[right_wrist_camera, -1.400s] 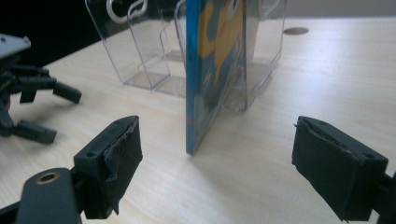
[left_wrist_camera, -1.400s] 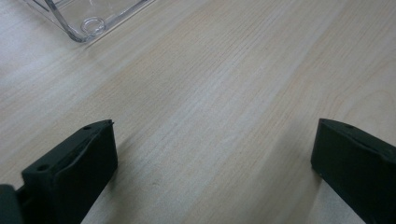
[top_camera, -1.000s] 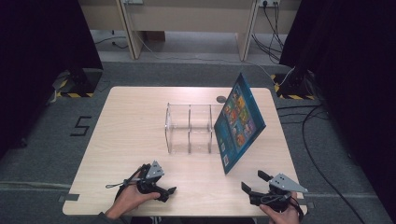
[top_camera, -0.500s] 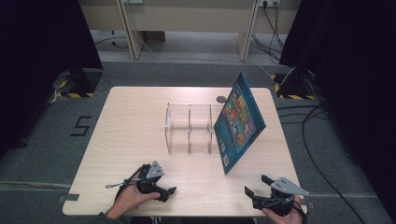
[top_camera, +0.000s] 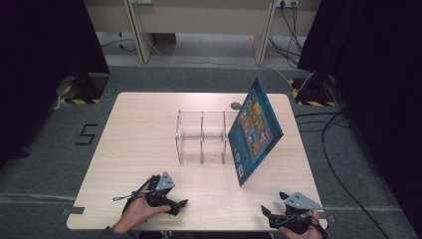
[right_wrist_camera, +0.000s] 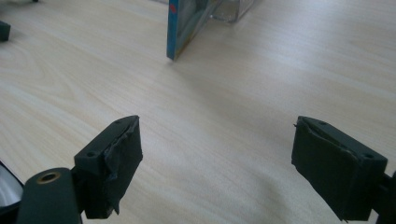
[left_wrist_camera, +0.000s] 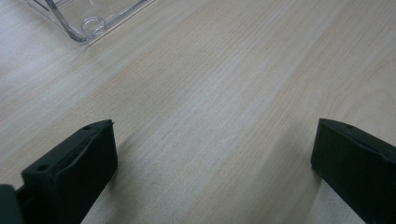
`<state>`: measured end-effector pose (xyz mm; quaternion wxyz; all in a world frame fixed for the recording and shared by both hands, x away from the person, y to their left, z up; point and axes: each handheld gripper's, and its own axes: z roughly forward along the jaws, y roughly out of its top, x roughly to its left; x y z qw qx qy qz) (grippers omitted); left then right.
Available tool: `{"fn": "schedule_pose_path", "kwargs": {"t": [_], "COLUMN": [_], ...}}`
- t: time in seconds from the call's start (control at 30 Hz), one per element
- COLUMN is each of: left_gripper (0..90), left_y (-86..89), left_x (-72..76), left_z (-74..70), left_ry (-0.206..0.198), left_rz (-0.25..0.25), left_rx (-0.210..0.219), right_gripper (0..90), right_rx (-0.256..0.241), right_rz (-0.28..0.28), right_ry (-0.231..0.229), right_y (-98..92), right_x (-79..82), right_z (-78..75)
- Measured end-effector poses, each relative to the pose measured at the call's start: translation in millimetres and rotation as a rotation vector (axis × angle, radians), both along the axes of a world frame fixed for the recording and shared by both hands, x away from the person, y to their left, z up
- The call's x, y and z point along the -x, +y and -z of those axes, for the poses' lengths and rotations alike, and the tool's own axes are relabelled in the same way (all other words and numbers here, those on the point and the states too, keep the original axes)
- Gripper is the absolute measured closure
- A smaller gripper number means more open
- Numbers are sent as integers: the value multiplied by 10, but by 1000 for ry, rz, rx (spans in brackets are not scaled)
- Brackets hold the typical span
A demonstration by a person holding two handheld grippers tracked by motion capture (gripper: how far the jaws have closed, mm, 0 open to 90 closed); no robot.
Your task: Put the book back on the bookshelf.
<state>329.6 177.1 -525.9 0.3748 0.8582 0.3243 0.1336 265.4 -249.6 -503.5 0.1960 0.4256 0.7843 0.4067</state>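
Both pairs of jaws are standing wide apart, holding nothing. The left gripper [top_camera: 174, 203] and right gripper [top_camera: 274, 211] are sitting by the counter's [top_camera: 139, 129] near edge. The book [top_camera: 255, 128] is leaning on the clear rack [top_camera: 201, 137], mid-counter toward the right edge.

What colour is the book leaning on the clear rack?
The book is blue, its cover set with small multicoloured picture squares; the high view shows it best.

My table [top_camera: 149, 129] is pale wood on grey carpet [top_camera: 45, 164] — a "5" [top_camera: 87, 134] marked at nine o'clock. Black curtains [top_camera: 45, 40] flank both sides; at twelve o'clock stands a wooden bench [top_camera: 199, 20], cables [top_camera: 343, 149] trailing at three.
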Motion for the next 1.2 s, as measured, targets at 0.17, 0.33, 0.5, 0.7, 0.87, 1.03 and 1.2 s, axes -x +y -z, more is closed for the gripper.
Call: {"fn": "schedule_pose_path", "kwargs": {"t": [0.17, 0.33, 0.5, 0.7, 0.87, 1.03, 1.2], "left_gripper": [0, 0, 0, 0, 0, 0, 0], "left_y": [0, 0, 0, 0, 0, 0, 0], "left_x": [0, 0, 0, 0, 0, 0, 0], "left_z": [0, 0, 0, 0, 0, 0, 0], "left_ry": [0, 0, 0, 0, 0, 0, 0], "left_rz": [0, 0, 0, 0, 0, 0, 0], "left_rx": [-1, 0, 0, 0, 0, 0, 0], "right_gripper": [168, 169, 170, 176, 174, 166, 163], "right_rx": [18, 55, 89, 123, 140, 131, 129], "right_rz": [-9, -25, -38, -45, -48, -45, -43], "right_ry": [13, 36, 49, 82, 100, 105, 104], "right_y": [5, 23, 41, 47, 55, 52, 52], "right_x": [8, 12, 18, 18, 19, 21, 24], "right_z": [17, 45, 63, 97, 119, 127, 130]}}
